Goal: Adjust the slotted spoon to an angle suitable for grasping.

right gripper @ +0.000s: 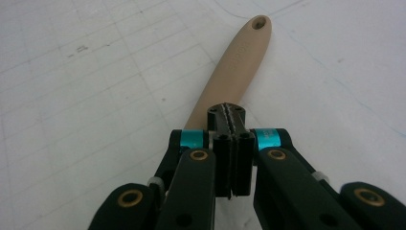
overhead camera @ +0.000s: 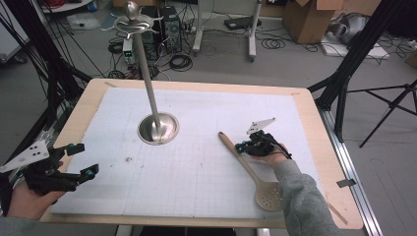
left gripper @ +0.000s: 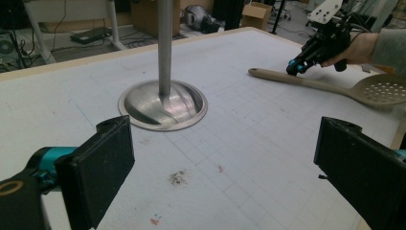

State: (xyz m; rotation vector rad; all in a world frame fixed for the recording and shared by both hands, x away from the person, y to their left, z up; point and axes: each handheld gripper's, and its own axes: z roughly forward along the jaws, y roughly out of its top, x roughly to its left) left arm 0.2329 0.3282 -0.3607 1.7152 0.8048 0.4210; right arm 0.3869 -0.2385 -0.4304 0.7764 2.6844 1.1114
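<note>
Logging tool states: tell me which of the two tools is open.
The left tool, at the table's near left corner: its jaws stand wide apart over bare mat. The right tool is shut above the spoon handle.

white gridded mat (overhead camera: 206, 187) on wooden table (overhead camera: 314, 128) — cardboard boxes (overhead camera: 310, 17), floor cables (overhead camera: 275, 43)

Black two-jaw grippers (overhead camera: 81, 160) with teal collars, brass screws; grey sleeve (overhead camera: 302, 196).

A mat (overhead camera: 206, 162) covers most of the table (overhead camera: 314, 123). The stand (overhead camera: 158, 129) rises from the mat left of centre, toward the far side. The spoon (overhead camera: 251, 169) lies on the mat to its right, bowl nearest. The right gripper (overhead camera: 242, 147) sits over its handle; the left gripper (overhead camera: 82, 160) hovers at the near left corner.
</note>
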